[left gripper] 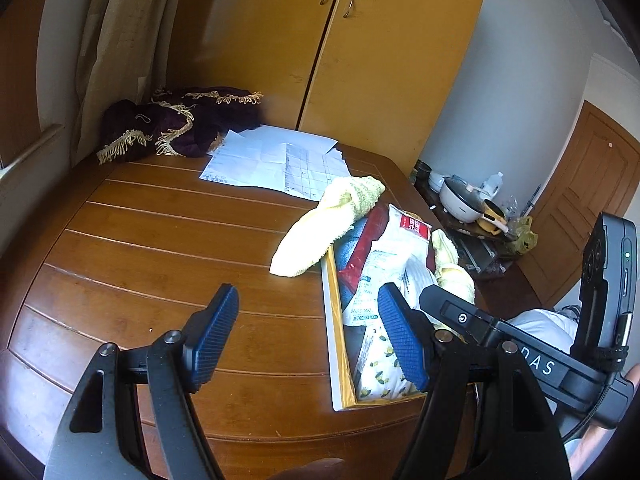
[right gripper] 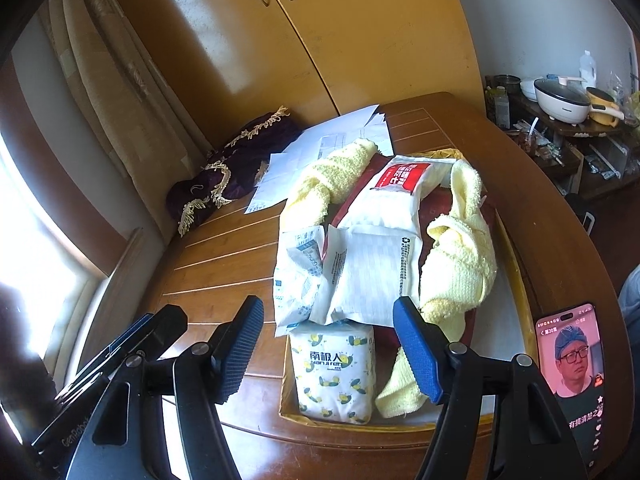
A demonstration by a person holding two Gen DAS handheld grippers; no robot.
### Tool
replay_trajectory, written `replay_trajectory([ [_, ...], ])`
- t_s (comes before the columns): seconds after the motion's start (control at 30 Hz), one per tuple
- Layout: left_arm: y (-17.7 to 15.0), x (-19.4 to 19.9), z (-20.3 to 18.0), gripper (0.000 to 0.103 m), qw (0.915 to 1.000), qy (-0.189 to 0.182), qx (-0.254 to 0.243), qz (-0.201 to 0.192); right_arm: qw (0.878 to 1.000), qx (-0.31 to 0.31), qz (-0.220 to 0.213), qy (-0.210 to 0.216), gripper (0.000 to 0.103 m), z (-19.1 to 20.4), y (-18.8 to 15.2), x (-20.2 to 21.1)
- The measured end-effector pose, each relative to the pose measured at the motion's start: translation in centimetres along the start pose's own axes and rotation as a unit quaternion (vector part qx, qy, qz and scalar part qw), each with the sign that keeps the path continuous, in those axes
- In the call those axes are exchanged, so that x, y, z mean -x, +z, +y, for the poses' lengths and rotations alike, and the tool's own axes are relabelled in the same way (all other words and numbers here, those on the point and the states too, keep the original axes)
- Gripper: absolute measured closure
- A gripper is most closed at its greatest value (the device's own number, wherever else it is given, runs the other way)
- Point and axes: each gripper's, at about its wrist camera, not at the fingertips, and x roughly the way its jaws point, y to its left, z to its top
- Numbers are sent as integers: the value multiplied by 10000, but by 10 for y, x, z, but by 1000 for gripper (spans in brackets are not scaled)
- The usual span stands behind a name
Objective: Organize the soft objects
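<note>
Jaws apart; phone (right gripper: 570, 376) only in right view

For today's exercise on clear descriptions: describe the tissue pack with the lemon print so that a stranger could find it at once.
Start at the brown wooden table and find the shallow yellow-edged box near its front edge. At the box's near end, under the white plastic bags, sits the tissue pack. It alone is white with small yellow lemons and blue lettering; the yellow towels beside it are plain.
</note>
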Motion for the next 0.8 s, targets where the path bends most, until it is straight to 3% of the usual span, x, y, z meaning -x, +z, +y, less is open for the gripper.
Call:
replay_trajectory([
  [0.8,-5,0,-11,31,9990,321,-314,42,10000,-8,44,-59,33,0,-1,-1],
])
